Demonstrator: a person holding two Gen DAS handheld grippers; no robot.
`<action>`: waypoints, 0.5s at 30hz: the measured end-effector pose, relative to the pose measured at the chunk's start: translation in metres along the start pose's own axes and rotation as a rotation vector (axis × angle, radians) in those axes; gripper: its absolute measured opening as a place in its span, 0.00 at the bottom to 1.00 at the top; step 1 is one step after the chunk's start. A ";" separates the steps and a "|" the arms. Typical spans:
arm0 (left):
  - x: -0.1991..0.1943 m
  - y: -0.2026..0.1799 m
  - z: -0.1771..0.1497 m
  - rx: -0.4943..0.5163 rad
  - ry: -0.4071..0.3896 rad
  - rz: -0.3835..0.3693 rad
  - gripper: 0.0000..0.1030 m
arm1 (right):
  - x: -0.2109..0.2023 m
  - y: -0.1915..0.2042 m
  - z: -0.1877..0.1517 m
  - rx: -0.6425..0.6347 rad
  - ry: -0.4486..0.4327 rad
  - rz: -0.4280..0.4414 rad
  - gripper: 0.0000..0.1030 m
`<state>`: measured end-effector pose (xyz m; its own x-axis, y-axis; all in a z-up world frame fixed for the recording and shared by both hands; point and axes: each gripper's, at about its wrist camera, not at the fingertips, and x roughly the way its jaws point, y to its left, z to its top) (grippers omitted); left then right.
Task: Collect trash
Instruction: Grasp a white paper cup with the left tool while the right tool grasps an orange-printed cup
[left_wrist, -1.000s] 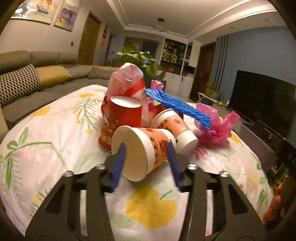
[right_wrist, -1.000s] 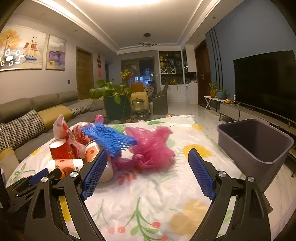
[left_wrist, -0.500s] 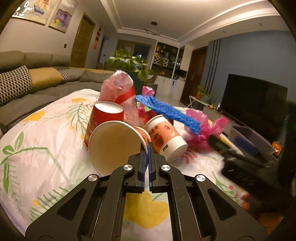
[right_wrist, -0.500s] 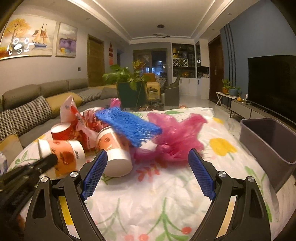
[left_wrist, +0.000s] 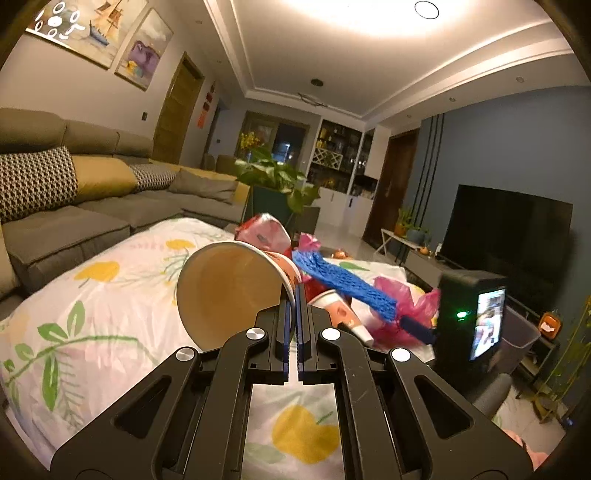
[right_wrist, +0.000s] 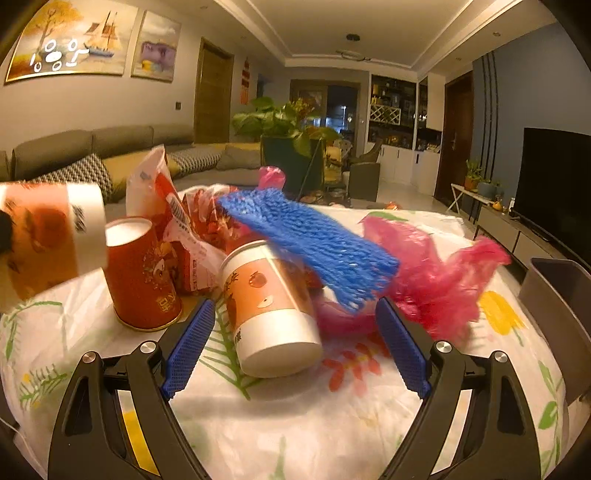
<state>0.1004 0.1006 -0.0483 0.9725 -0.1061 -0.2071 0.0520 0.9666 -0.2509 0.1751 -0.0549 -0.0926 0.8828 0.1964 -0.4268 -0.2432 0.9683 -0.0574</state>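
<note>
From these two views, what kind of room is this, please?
Most likely a home living room: a long sofa with cushions stands along the wall, a large television faces it, and framed paintings hang above. The trash lies on a table under a flowered cloth.

A long grey sofa (left_wrist: 110, 192) sits far left of the jaws, a big black TV (left_wrist: 506, 229) far right, a green plant (right_wrist: 280, 122) straight ahead

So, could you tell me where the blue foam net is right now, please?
In the right wrist view the blue foam net lies mid-pile, draped over the tipped orange paper cup, with the pink plastic bag to its right.
</note>
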 end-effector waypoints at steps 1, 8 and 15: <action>0.000 0.001 0.001 -0.001 -0.004 0.001 0.02 | 0.004 0.001 -0.001 -0.005 0.012 0.002 0.81; 0.006 0.004 0.003 -0.017 0.000 -0.001 0.02 | 0.028 0.006 -0.004 -0.027 0.111 0.040 0.57; 0.005 0.004 0.003 -0.021 0.011 0.011 0.02 | 0.013 0.005 -0.003 -0.020 0.074 0.104 0.55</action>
<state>0.1057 0.1046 -0.0471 0.9705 -0.0983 -0.2202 0.0365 0.9625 -0.2687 0.1841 -0.0484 -0.1012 0.8206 0.2826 -0.4967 -0.3401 0.9400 -0.0271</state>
